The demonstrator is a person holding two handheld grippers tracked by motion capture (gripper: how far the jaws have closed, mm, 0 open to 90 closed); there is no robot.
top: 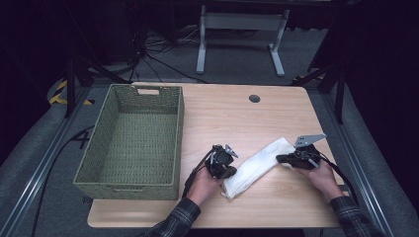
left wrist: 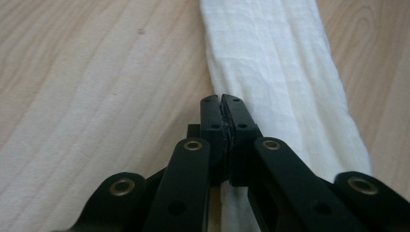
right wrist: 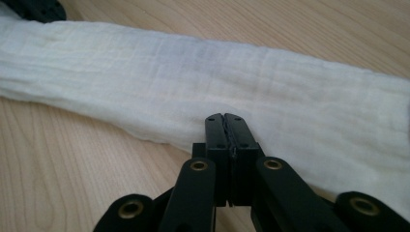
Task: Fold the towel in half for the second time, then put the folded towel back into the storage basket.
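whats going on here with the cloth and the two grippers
A person at a wooden table holds a gripper in each hand over a folded white cloth. The left gripper is shut at the cloth's near end, the right gripper shut at its far end; whether either has pinched fabric is hard to tell. A green woven basket sits empty to the left.

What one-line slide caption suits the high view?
Both grippers, left and right, pinch a folded white cloth beside a woven basket.
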